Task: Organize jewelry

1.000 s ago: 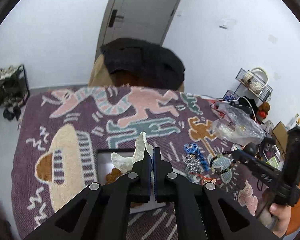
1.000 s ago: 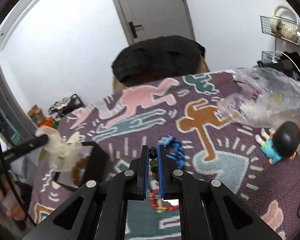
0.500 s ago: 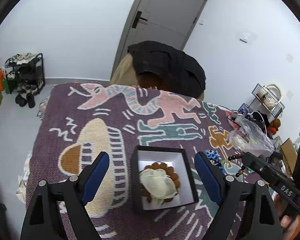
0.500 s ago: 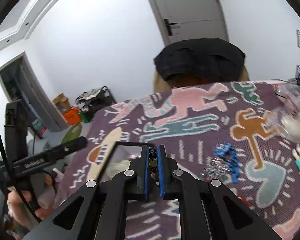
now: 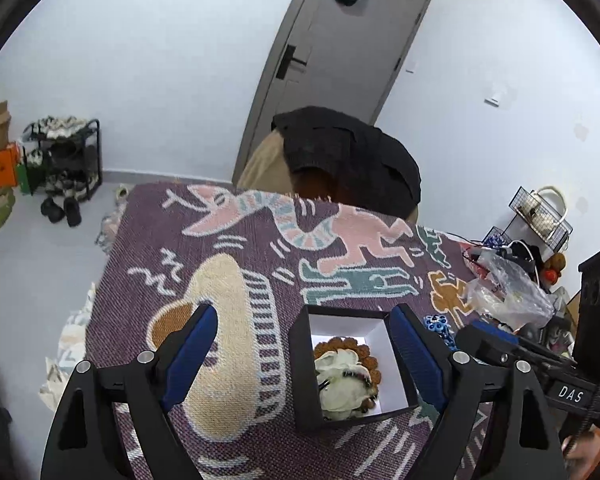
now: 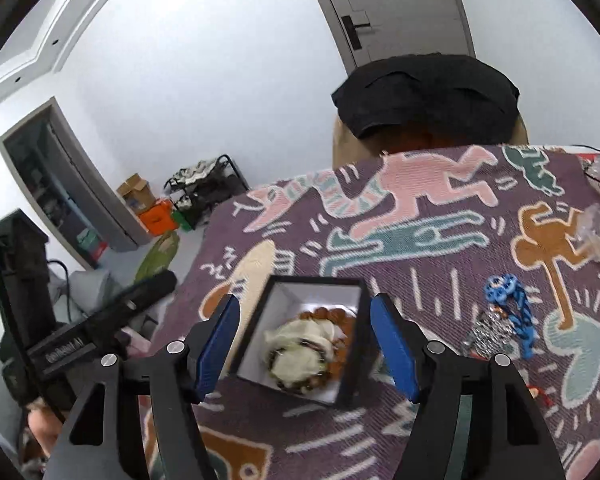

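Beaded bracelet (image 6: 300,350) newly inside box (image 6: 350,360).

Both wrist views look steeply down, sharing the box (image 5: 342,364).

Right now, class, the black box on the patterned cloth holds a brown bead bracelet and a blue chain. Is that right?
Not quite. The blue chain lies on the patterned cloth, outside the black box. Beside the brown bead bracelet the box holds a cream-white piece. The right wrist view shows it.

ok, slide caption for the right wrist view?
Right gripper open above the black box holding a white flower and bead bracelets.
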Available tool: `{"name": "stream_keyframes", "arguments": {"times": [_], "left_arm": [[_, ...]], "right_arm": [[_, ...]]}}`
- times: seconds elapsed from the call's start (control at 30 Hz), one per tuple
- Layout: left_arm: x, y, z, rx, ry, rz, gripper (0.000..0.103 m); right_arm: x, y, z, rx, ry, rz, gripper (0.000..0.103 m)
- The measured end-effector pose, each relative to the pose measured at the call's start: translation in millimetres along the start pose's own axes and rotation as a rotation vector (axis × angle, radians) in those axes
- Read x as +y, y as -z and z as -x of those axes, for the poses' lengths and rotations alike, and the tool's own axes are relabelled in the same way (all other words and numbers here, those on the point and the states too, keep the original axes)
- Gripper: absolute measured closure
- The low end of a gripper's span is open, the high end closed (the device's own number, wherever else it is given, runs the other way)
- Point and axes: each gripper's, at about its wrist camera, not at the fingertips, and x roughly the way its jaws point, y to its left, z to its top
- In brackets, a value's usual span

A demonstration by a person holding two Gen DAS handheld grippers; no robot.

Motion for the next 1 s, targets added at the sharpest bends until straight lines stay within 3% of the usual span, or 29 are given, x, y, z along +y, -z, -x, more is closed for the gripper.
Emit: {"name": "stream_keyframes", "arguments": {"times": [0.6,1.0], "left_arm": [[-66,13,-24,0.063,0.068,-0.080,0.013],[-132,35,-44,0.140,0.101,-0.234,0.016]], "right_arm": [[-91,24,67,-0.052,0.111,-0.150,0.035],[-137,44,84,-0.061,0.158,-0.215,0.035]]}}
